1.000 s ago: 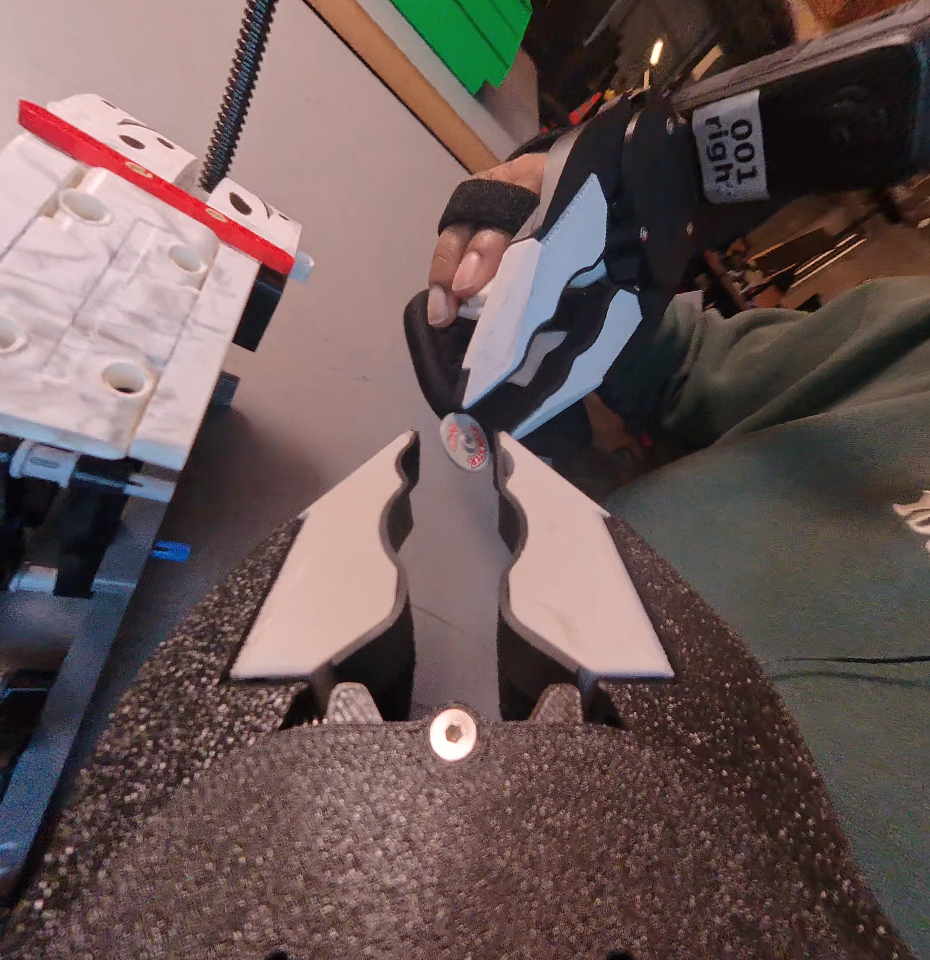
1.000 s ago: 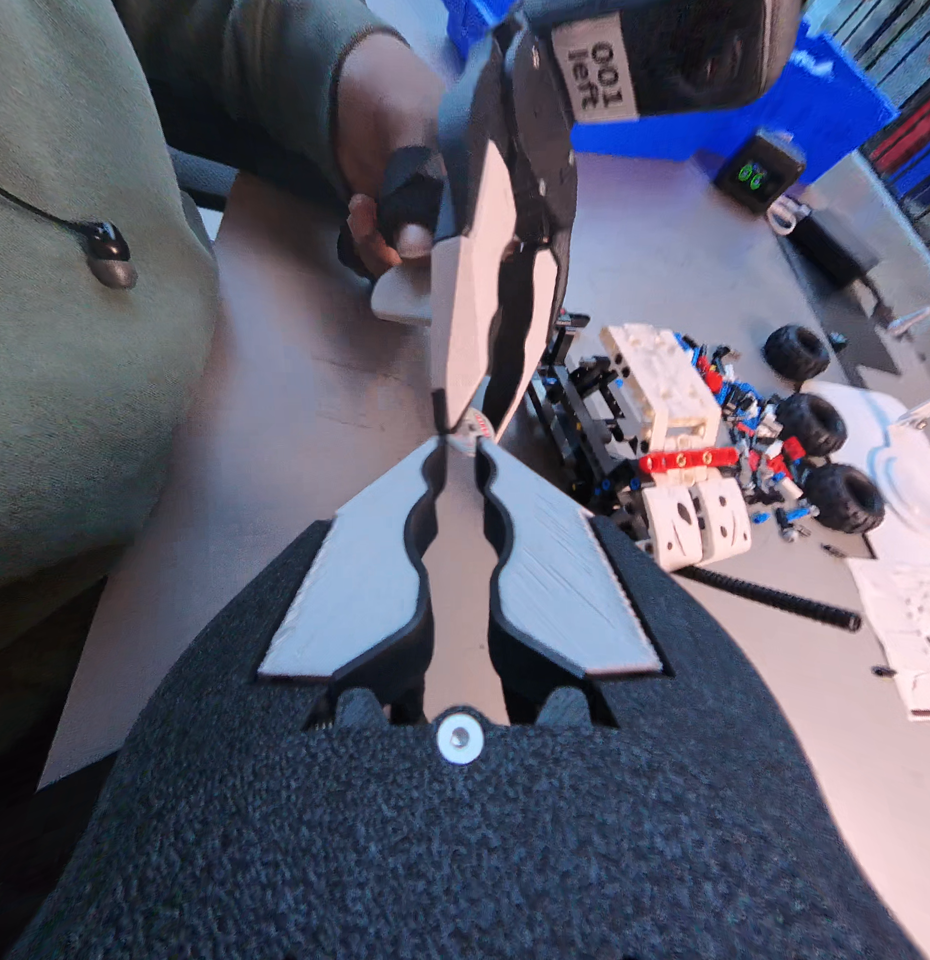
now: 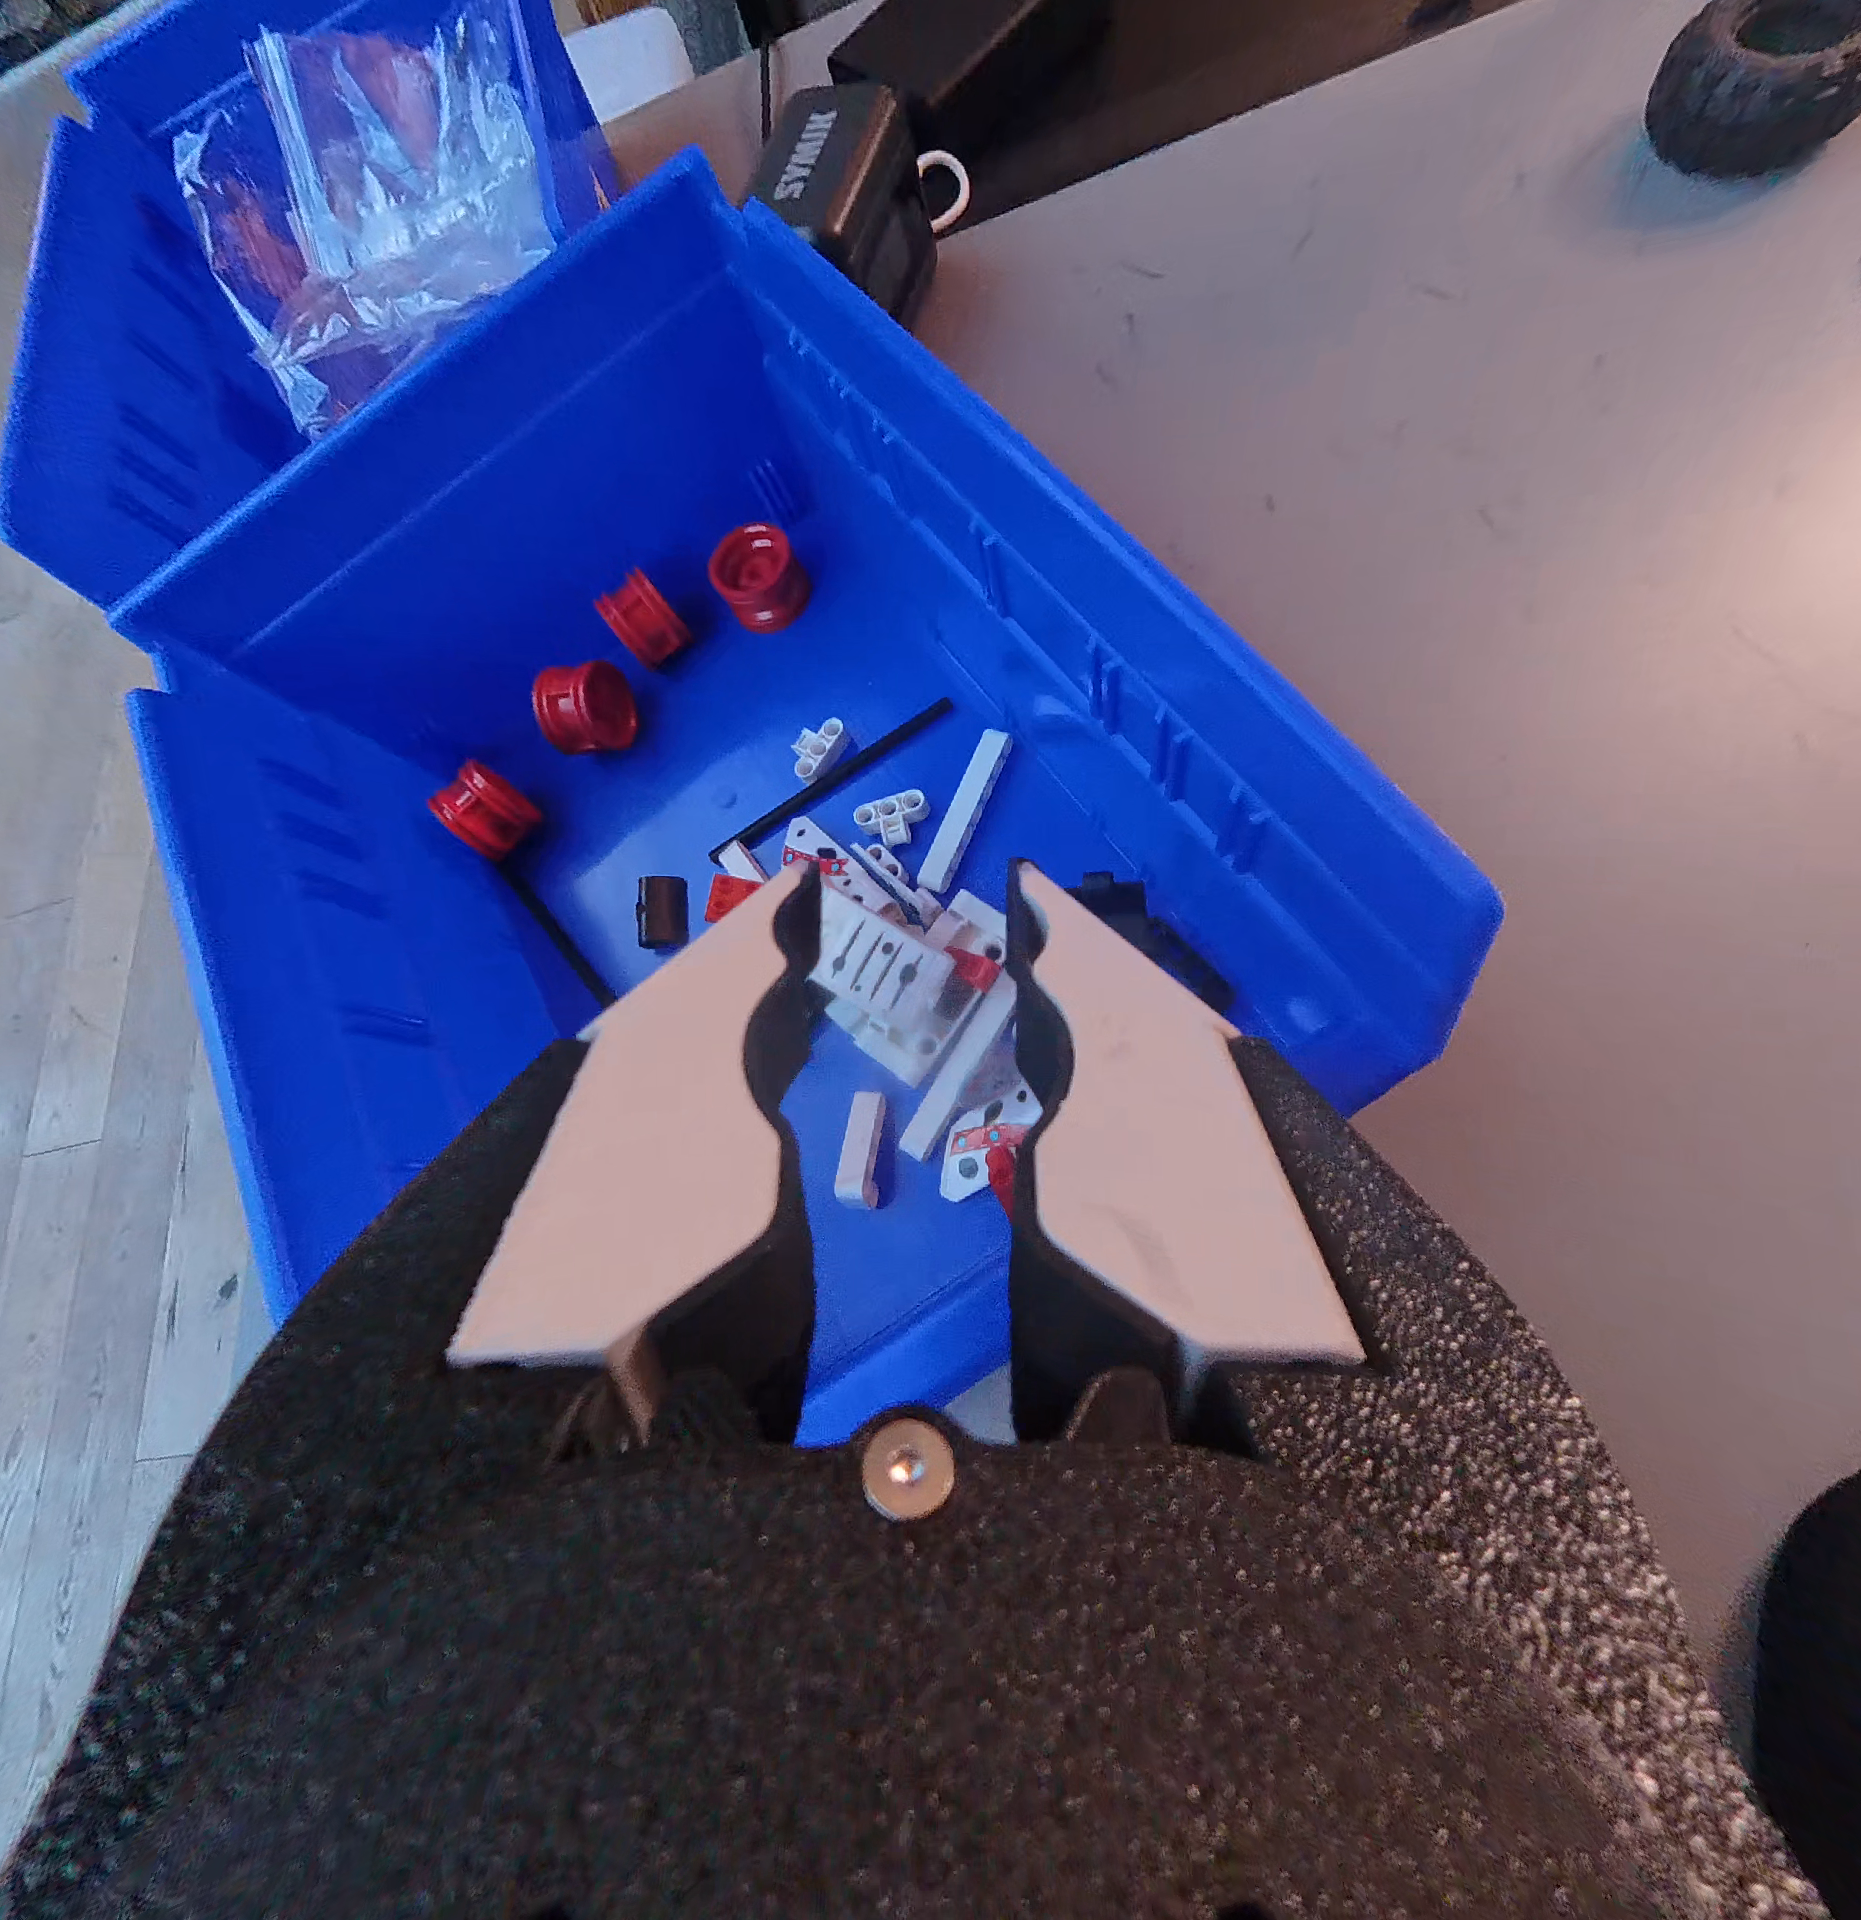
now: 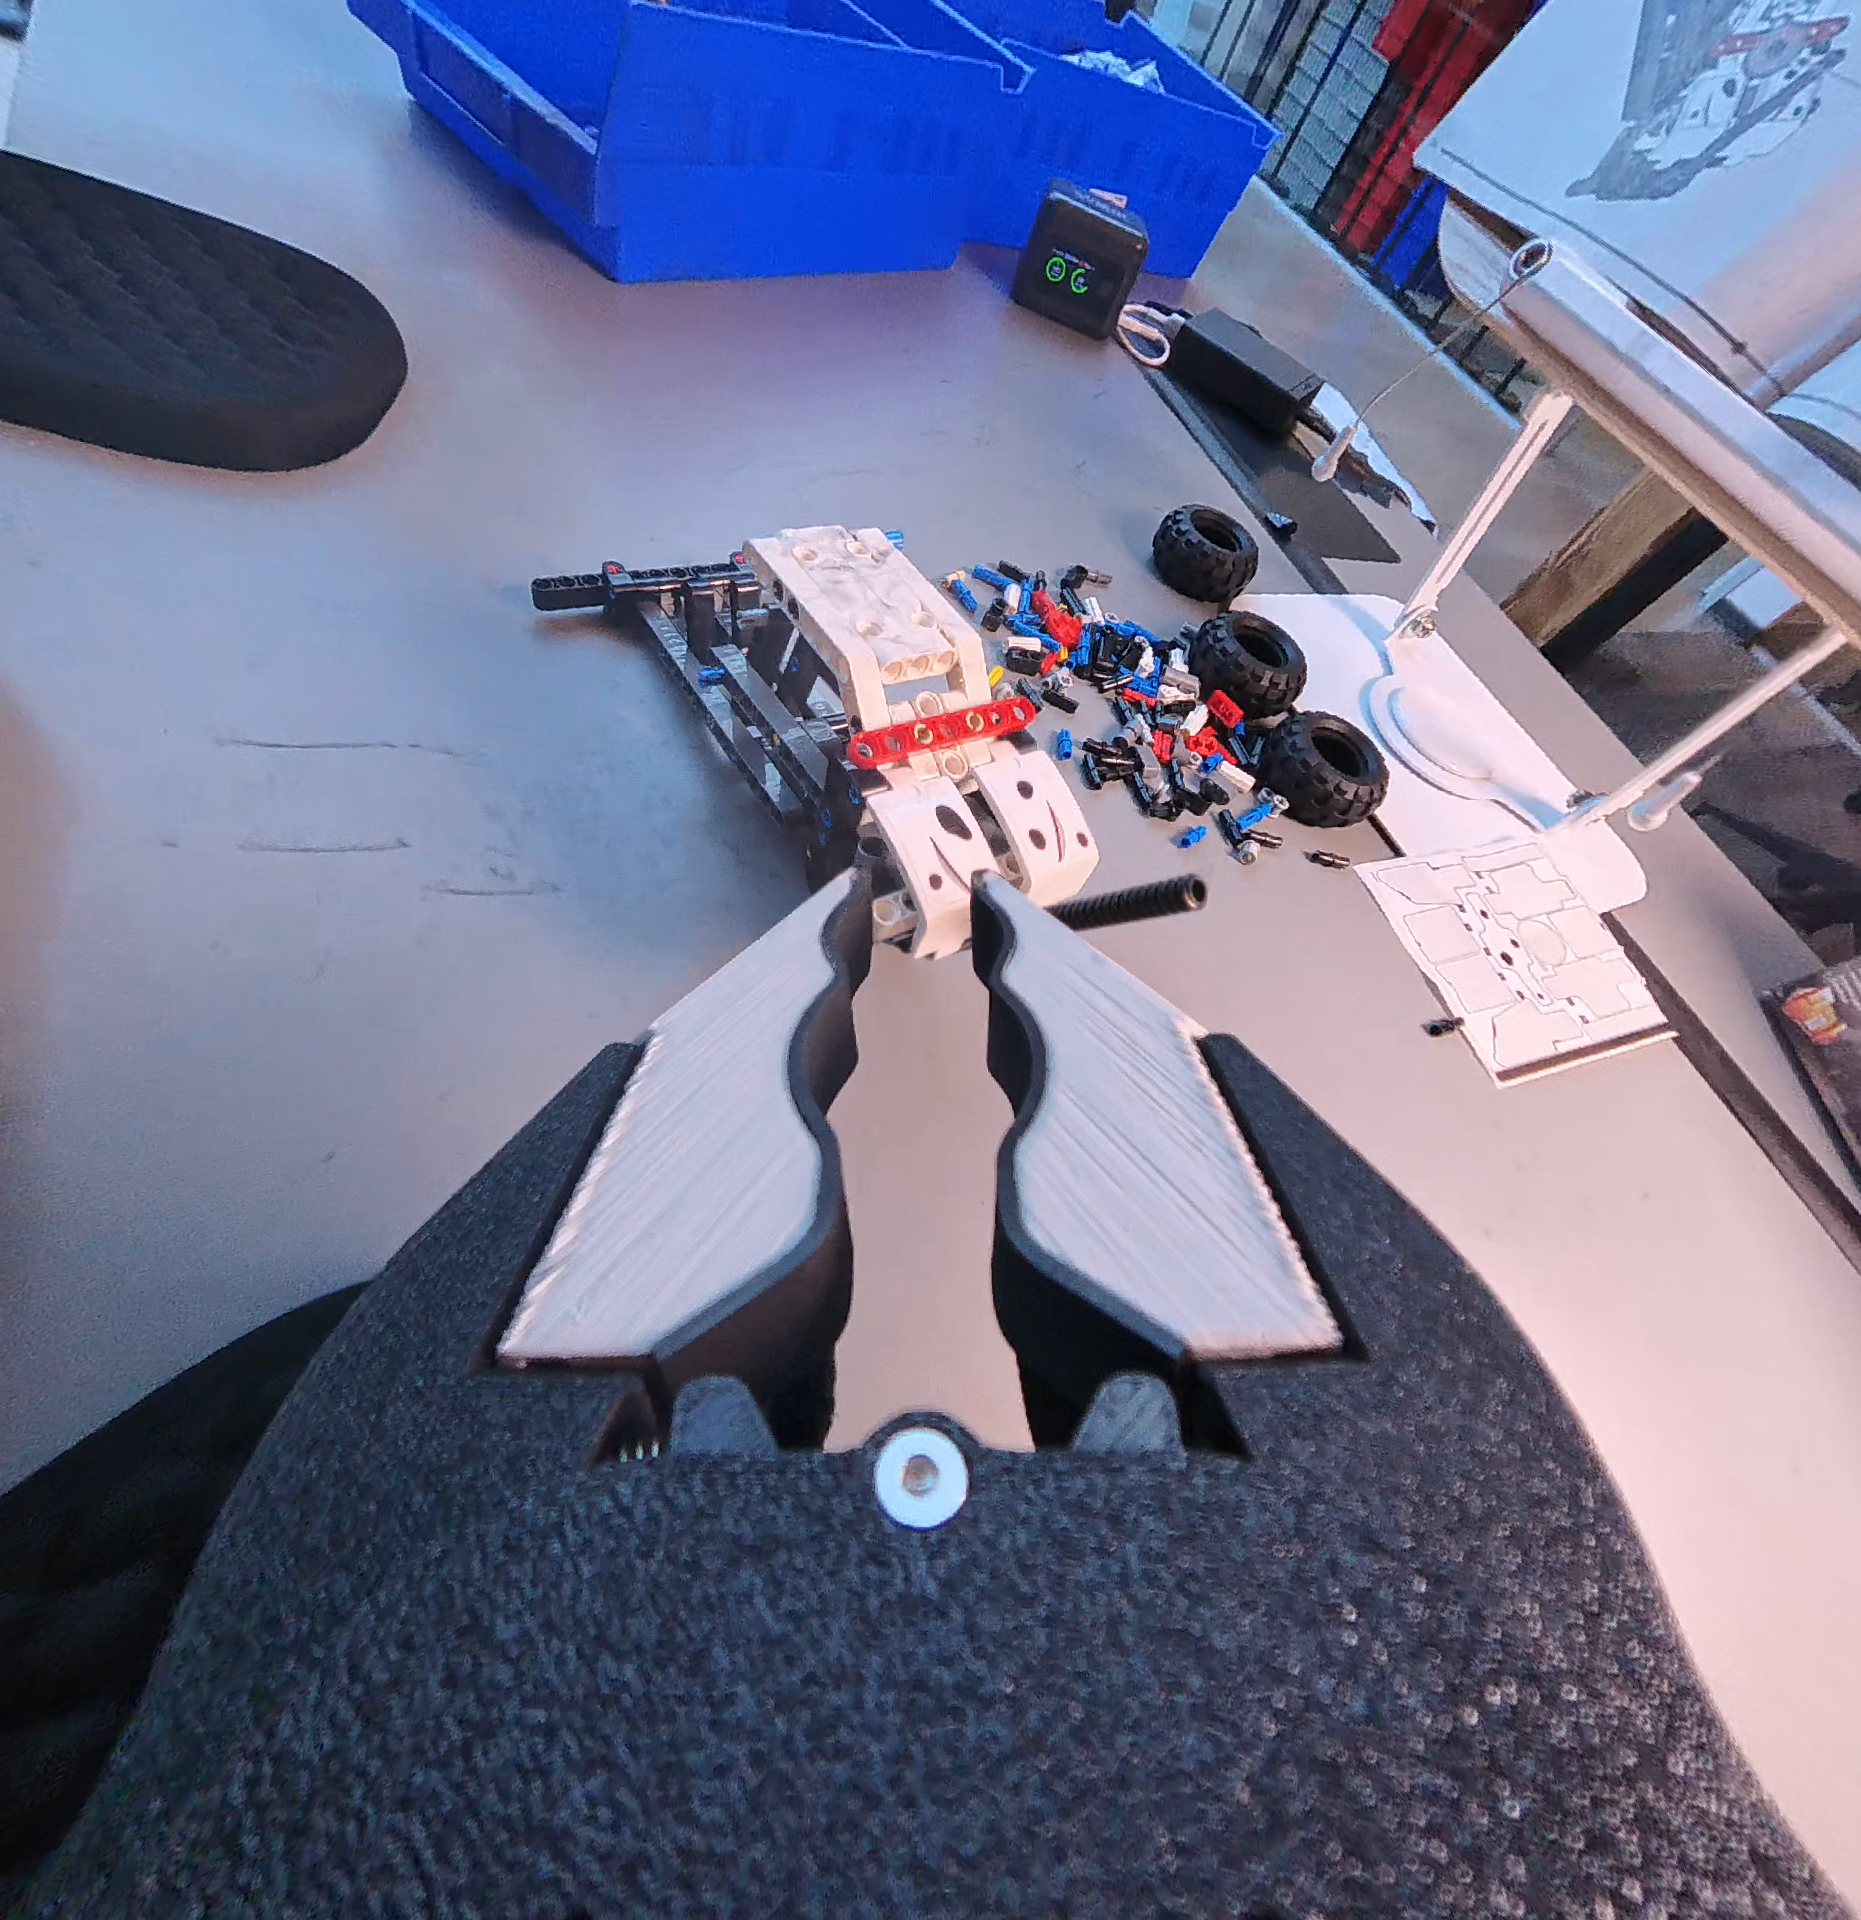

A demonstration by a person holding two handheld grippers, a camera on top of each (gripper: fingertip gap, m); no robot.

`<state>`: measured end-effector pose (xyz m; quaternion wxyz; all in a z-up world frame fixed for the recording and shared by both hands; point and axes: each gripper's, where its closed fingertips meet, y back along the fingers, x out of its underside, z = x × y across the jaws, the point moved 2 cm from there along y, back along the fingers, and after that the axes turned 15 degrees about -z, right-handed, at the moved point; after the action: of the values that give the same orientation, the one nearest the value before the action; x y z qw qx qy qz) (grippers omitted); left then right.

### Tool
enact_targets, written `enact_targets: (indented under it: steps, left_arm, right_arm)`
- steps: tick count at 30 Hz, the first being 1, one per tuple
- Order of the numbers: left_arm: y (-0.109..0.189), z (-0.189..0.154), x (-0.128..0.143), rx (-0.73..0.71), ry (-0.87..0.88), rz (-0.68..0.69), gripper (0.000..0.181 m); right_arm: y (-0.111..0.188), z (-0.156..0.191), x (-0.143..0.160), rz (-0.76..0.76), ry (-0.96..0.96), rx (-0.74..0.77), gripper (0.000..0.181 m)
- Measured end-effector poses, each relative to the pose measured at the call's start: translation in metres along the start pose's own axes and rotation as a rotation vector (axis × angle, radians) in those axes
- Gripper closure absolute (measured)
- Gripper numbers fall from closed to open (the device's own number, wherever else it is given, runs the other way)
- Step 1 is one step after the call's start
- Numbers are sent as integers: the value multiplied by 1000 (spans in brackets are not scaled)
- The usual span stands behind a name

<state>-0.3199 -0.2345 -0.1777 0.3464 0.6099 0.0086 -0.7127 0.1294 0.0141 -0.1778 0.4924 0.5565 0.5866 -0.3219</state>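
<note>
Here, each line keys one element of the two wrist views.

Left gripper (image 3: 910,883): jaws parted and empty, poised above the open blue plastic bin (image 3: 1321,831), fingertips over the loose white parts.

Bin contents: four red plastic wheel hubs (image 3: 583,707) lie in a row toward the far wall; a heap of white building-set panels and beams (image 3: 905,977) sits directly beneath the fingertips, with a thin black axle rod (image 3: 832,774) and a small dark connector (image 3: 661,909) beside it.

Second bin: a further blue plastic bin (image 3: 84,416) stands behind the first and holds a crumpled clear plastic bag (image 3: 375,208).

Right gripper (image 4: 915,883): jaws parted, nothing between them, tips just short of the white curved front panels of the partly built white, black and red toy vehicle (image 4: 864,665) on the grey tabletop (image 4: 386,727).

Nearby parts: a scatter of small blue, black and red pins (image 4: 1123,686) lies just right of the vehicle; three black knobbly rubber tyres (image 4: 1248,660) border it; a black coiled spring tube (image 4: 1134,899) lies beside the right fingertip.

Handling note (a judgement): the heaped white pieces overlap, so any pinch there is best taken on a single projecting edge, jaws square to it; whether the tips touch the vehicle cannot be told.
</note>
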Motion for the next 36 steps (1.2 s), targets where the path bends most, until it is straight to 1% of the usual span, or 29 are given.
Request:
enact_targets:
  steps: [1,3,5,7,9,11,14,17,20,23,25,27,29,30,32,34,36]
  left_arm:
    - [-1,0,-4,-10,0,-20,140]
    - [-1,-1,-15,-16,7,-70,134]
    - [2,-10,-34,10,18,-152,132]
    - [10,-28,-60,66,11,-254,130]
    - [20,-56,-85,159,-13,-347,129]
    - [27,-95,-104,289,-37,-406,128]
    - [31,-161,-116,508,-57,-447,124]
    - [28,-226,-115,729,-61,-459,119]
    - [26,-285,-105,945,-58,-429,108]
    - [26,-326,-94,1110,-62,-384,99]
    - [26,-346,-86,1193,-70,-338,95]
    - [25,-358,-80,1232,-99,-315,95]
    - [22,-364,-76,1240,-122,-309,95]
    - [22,-366,-76,1242,-117,-314,97]
    - [22,-366,-74,1244,-99,-325,100]
    - [20,-363,-70,1226,-95,-341,104]
    - [15,-358,-65,1197,-93,-356,106]
  right_arm:
    - [-1,0,-2,-1,2,-5,163]
    - [-3,-1,-5,-7,5,-12,163]
    - [-5,-1,-9,-17,3,-16,163]
    - [-7,-1,-11,-29,-1,-19,163]
    - [-10,0,-14,-44,-11,-22,164]
    - [-15,1,-15,-56,-15,-25,163]
    - [-25,3,-20,-86,-14,-32,162]
    - [-37,6,-27,-104,-4,-51,157]
    - [-47,9,-28,-68,11,-77,145]
    - [-58,16,-17,47,30,-129,120]
    - [-65,19,-4,157,68,-167,107]
    - [-73,17,6,256,147,-176,99]
    - [-81,21,11,322,195,-216,99]
    - [-85,20,14,348,221,-213,100]
    - [-88,8,16,368,309,-175,124]
    - [-85,7,16,352,296,-213,126]
    - [-78,1,19,349,291,-213,126]
